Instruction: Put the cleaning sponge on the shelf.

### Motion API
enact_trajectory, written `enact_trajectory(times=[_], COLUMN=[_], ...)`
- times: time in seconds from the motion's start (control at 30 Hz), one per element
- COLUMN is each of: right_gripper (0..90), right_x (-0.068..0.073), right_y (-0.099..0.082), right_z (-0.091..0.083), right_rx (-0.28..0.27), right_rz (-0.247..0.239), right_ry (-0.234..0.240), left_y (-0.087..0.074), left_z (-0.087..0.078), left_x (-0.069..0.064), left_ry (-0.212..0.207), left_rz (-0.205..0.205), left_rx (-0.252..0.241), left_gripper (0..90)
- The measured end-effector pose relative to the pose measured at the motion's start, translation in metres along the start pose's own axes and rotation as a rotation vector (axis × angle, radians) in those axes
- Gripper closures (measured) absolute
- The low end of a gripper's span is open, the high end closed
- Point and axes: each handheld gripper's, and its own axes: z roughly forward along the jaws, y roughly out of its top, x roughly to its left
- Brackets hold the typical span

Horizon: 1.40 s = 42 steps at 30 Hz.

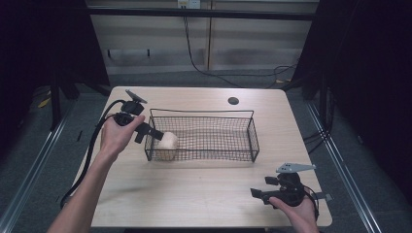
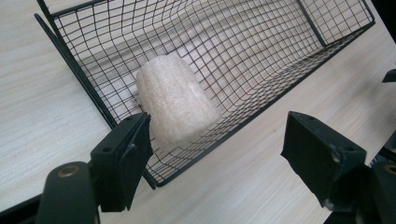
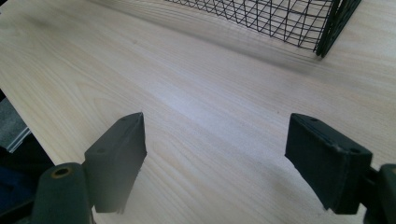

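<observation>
A black wire basket stands in the middle of the wooden table. A pale, rough, rounded loofah-like lump lies in its left end, also seen close up as the lump inside the basket. My left gripper hovers over the basket's left rim, open, jaws wide apart just above and short of the lump, gripper. My right gripper rests low near the table's front right corner, open and holding nothing, gripper.
The table has a round cable hole at the back. Bare wood stretches in front of the basket. Cables trail on the floor behind, and metal rails run along both sides of the table.
</observation>
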Motion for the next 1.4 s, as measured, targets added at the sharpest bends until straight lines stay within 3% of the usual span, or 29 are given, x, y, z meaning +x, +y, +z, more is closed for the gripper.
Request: enact_trajectory(times=[0.2,0.4,0.57,0.7,1.03,1.27,1.4], right_gripper=[20.0,20.0,20.0,20.0,19.9,19.9,20.0], right_x=[0.0,0.0,0.0,0.0,0.0,0.0,0.0], right_y=[0.0,0.0,0.0,0.0,0.0,0.0,0.0], right_z=[0.0,0.0,0.0,0.001,0.001,0.001,0.001], right_rx=[0.001,0.001,0.001,0.005,0.005,0.005,0.003], right_rz=[0.003,0.003,0.003,0.004,0.005,0.005,0.004], right_ry=[-0.003,-0.003,-0.003,-0.003,-0.004,-0.006,-0.007], left_y=[-0.011,-0.024,-0.038,-0.047,-0.074,-0.096,-0.112], left_z=[-0.01,-0.017,-0.022,-0.025,-0.034,-0.035,-0.029], left_x=[-0.003,-0.003,-0.007,-0.009,-0.001,0.0,0.003], left_ry=[0.003,-0.004,-0.052,-0.017,-0.035,0.007,0.026], left_rz=[0.02,0.067,0.075,0.118,0.088,0.096,0.078], left_rx=[-0.049,-0.086,-0.136,-0.125,-0.187,-0.215,-0.224], left_gripper=[23.9,23.9,23.8,23.8,23.8,23.9,23.9])
